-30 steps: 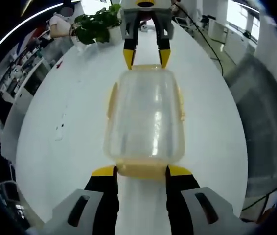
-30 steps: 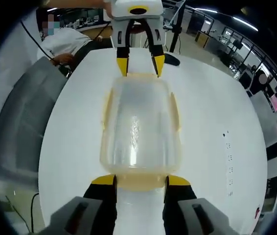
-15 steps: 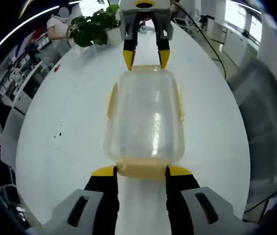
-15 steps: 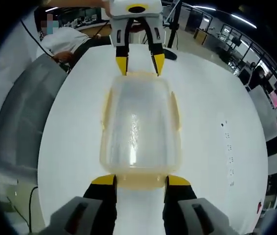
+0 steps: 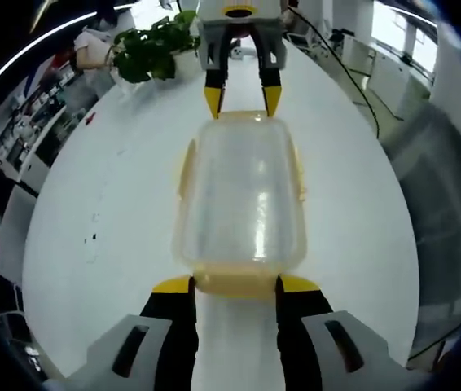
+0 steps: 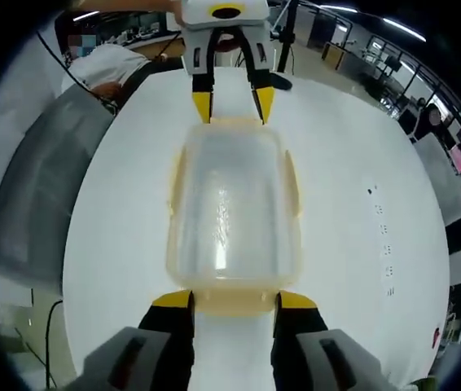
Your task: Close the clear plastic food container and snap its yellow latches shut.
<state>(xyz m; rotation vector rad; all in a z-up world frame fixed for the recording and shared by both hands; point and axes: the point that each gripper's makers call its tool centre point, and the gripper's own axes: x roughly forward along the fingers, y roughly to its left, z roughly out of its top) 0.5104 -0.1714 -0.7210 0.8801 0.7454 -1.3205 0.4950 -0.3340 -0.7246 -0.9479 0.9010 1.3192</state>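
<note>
Lid's on the container [image 5: 243,195], I've got left gripper [image 5: 234,284] and right gripper [image 6: 224,300] each spread around an end latch; side latches [image 6: 293,194] probably still unsnapped.

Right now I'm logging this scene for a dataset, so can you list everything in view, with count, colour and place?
Food container: one, clear with a yellow rim, lid on, lying on the table between the two tongs.
Latches: yellow; one at each short end between the tong tips, one on each long side.
Table: one, white, under the container.
Potted plant: one, green leaves, at the table's far end in the left gripper view.
Grey cover: one, grey, beside the table's edge in the right gripper view.
Person: one, white top, beyond the table in the right gripper view.
Left tongs: black with yellow tips, astride the near end latch.
Right tongs: the same, astride the opposite end latch.
</note>
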